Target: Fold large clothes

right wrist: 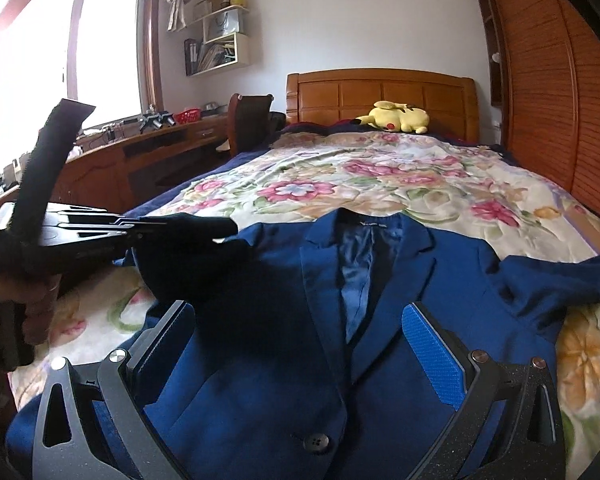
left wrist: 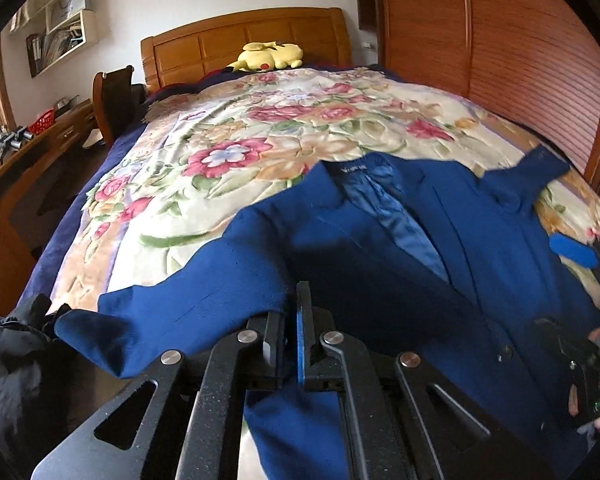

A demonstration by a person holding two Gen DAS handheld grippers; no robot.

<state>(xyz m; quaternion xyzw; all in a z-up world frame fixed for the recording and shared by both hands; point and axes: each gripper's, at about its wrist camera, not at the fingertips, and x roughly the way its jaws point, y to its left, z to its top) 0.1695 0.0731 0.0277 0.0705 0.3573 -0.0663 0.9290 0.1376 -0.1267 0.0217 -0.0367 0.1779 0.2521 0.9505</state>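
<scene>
Jacket [right wrist: 380, 320], blue, lies front-up on the near end of the bed, collar toward the headboard [right wrist: 382, 94], lapels open on a shiny blue lining, one dark button [right wrist: 316, 442] fastened low on the front. One sleeve [right wrist: 556, 280] is spread out to the right over the blanket.

Left gripper [left wrist: 292, 320]: jaws clenched on a fold of the jacket's other sleeve [left wrist: 160, 320], the cloth passing between the pads and hanging below them. In the right wrist view this gripper stands raised at the left, held by a hand [right wrist: 20, 308].

Right gripper [right wrist: 300, 360]: released, jaws wide apart over the jacket front, nothing between the pads.

Surface: a floral blanket [left wrist: 260, 152], cream with pink flowers, covers the bed over a dark blue sheet [left wrist: 80, 184]. A yellow plush [right wrist: 396, 117] lies by the headboard. Dark clothing [left wrist: 8, 352] is bunched at the bed's near left corner.

Room: slatted wooden wardrobe [right wrist: 560, 100] along the right side; wooden desk [right wrist: 140, 156] and chair [right wrist: 248, 120] on the left, a red basket [right wrist: 188, 115] on the desk; white wall shelves [right wrist: 220, 36] above; a bright window [right wrist: 60, 60] beyond the desk.
</scene>
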